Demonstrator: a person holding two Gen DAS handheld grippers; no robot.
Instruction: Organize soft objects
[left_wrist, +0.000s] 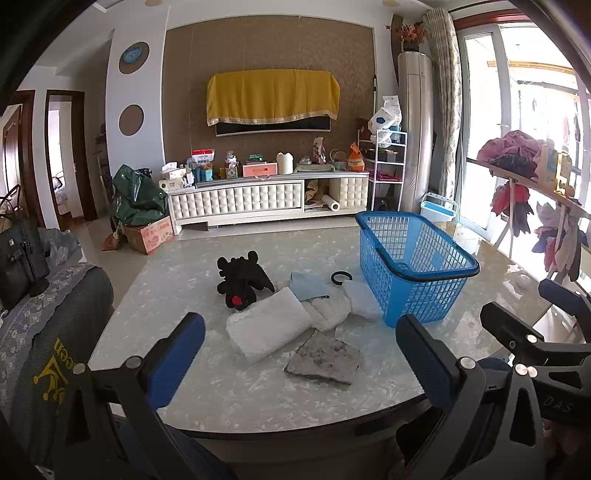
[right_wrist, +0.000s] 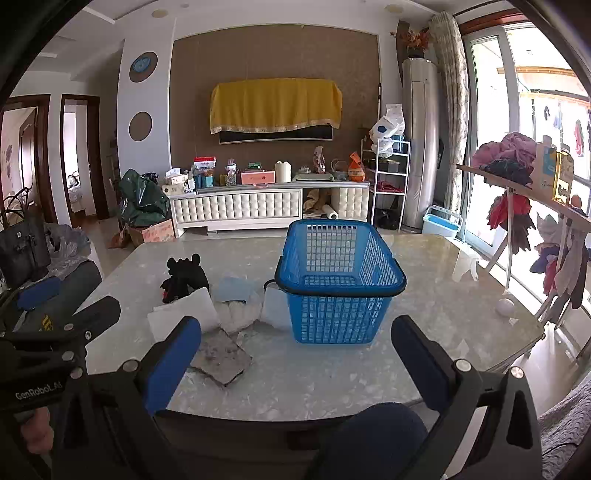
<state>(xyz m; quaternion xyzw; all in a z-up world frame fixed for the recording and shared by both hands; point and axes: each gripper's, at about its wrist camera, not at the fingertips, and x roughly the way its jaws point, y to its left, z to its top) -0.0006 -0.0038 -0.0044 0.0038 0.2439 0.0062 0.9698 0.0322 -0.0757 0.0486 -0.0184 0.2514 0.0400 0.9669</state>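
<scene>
We have both tools held back at the near edge of the table (left_wrist: 207, 387), and nothing is picked up yet. Our left gripper (left_wrist: 301, 354) has its jaws spread wide with nothing between them; the same goes for our right gripper (right_wrist: 295, 363), wide apart and empty.

The soft things sit in a cluster toward the middle of the table: the grey cloth (left_wrist: 323, 358) nearest us, the white folded towel (left_wrist: 267, 328) just behind it to the left, the black plush toy (left_wrist: 242, 282) farther back, and a pale blue cloth (left_wrist: 306, 286) beside a white knotted bundle (left_wrist: 330, 308). The blue basket (left_wrist: 413, 266) stands to the right of the pile, empty as far as we can see.

Here's what matters: from the left gripper the grey cloth lies almost dead ahead, while from the right gripper it sits off to the left and the basket is straight in front. So we judge the left hand nearer the pile. The towel's long axis runs diagonally, near-left to far-right.
</scene>
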